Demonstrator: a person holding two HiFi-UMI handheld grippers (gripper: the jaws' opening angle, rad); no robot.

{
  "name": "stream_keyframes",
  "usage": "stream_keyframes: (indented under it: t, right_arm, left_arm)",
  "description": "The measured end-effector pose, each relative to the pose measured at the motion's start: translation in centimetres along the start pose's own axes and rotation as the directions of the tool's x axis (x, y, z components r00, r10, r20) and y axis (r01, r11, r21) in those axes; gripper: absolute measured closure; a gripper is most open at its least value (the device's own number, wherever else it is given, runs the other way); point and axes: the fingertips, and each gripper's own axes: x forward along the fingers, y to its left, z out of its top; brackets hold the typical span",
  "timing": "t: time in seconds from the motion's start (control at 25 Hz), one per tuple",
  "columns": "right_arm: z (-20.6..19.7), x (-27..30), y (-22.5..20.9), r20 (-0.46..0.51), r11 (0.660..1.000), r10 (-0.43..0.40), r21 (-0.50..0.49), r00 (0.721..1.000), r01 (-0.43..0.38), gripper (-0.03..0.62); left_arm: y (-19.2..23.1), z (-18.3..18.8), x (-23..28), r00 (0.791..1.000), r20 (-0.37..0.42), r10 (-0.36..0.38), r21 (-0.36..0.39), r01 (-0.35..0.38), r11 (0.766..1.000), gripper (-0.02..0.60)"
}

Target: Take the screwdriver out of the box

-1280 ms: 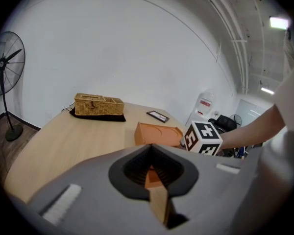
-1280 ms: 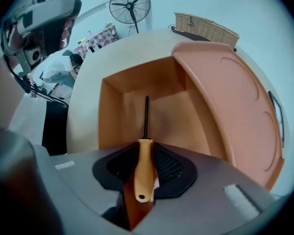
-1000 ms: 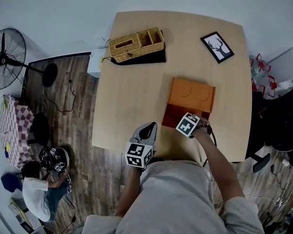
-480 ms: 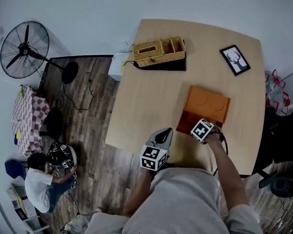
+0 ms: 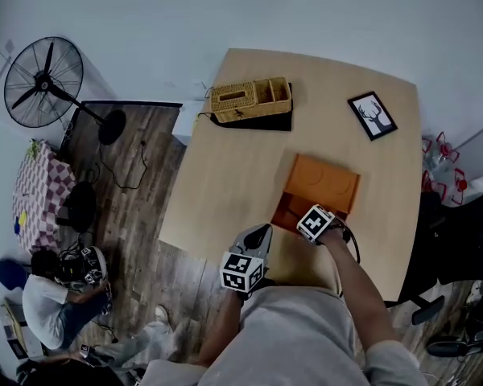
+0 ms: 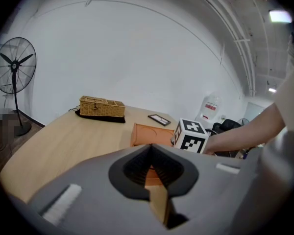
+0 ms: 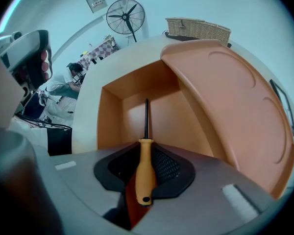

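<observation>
In the right gripper view, low at the centre, the right gripper (image 7: 146, 150) is clamped on the orange handle of the screwdriver (image 7: 145, 173). Its black shaft points up the frame into the open orange box (image 7: 109, 112), and the lid (image 7: 235, 97) leans away at the right. The head view hides all of that under the gripper's marker cube. It shows instead the box lying right of centre on the wooden table (image 5: 225, 175), with a wicker basket (image 5: 249, 99) and a small picture frame (image 5: 372, 116) toward the top and a fan (image 5: 40, 79) at the upper left. In the left gripper view, the left gripper (image 6: 150, 150) has its jaws closed together on nothing, above the table's near edge.
</observation>
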Motion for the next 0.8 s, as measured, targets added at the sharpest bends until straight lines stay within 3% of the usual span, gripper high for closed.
stream_keyframes:
  t: [0.44, 0.8]
  right_arm:
    - [0.5, -1.1, -0.1, 0.027, 0.998, 0.058, -0.015, 0.998, -0.058, 0.520]
    - [0.4, -1.8, -0.1, 0.066, 0.999, 0.037, -0.029, 0.997, -0.035, 0.522]
  left_arm:
    - [-0.4, 1.2, -0.6, 1.000, 0.014, 0.020, 0.037, -0.020, 0.999, 0.528]
    - [-0.3, 1.6, -1.0, 1.000, 0.000, -0.004, 0.066, 0.004, 0.998, 0.528]
